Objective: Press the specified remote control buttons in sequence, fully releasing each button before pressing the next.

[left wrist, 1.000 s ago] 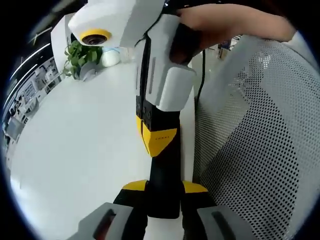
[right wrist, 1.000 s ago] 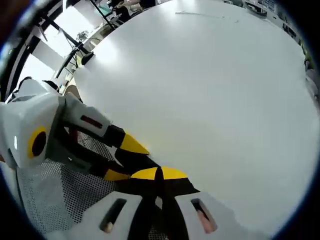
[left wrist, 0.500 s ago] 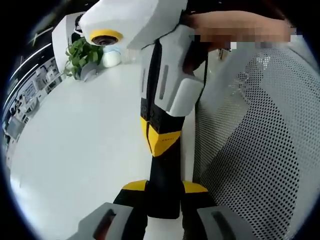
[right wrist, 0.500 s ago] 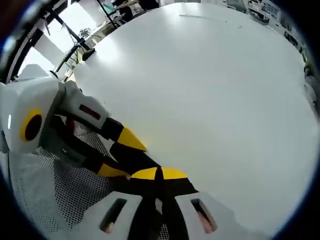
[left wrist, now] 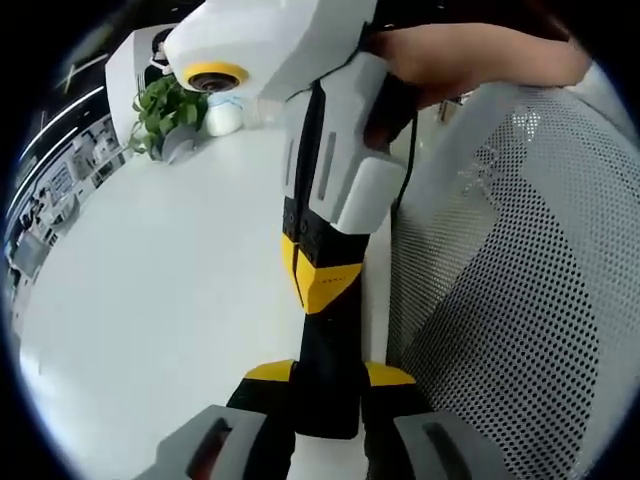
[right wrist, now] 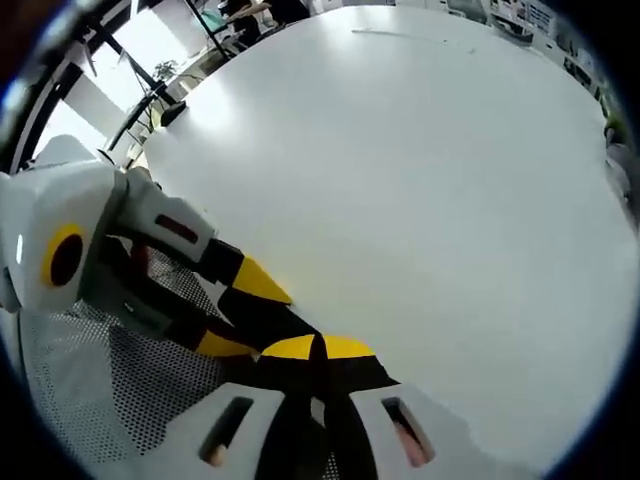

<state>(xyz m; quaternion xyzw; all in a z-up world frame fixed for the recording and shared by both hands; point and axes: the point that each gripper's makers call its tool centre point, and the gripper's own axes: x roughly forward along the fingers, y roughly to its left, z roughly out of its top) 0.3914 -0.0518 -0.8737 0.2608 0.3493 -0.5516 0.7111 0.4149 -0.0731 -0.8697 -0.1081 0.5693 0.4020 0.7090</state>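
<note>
Between the left gripper's [left wrist: 325, 385] parted tips, the right gripper [right wrist: 318, 348], pressed shut, has barely shifted on the table [right wrist: 420, 200].

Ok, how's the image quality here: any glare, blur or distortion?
Left gripper view: strong fisheye bending of the table edge and mesh chair; the right gripper up close looks slightly soft; the plant is sharp. Right gripper view: evenly lit, broad soft glare on the white tabletop, blown-out windows at upper left, left gripper reasonably sharp.
</note>
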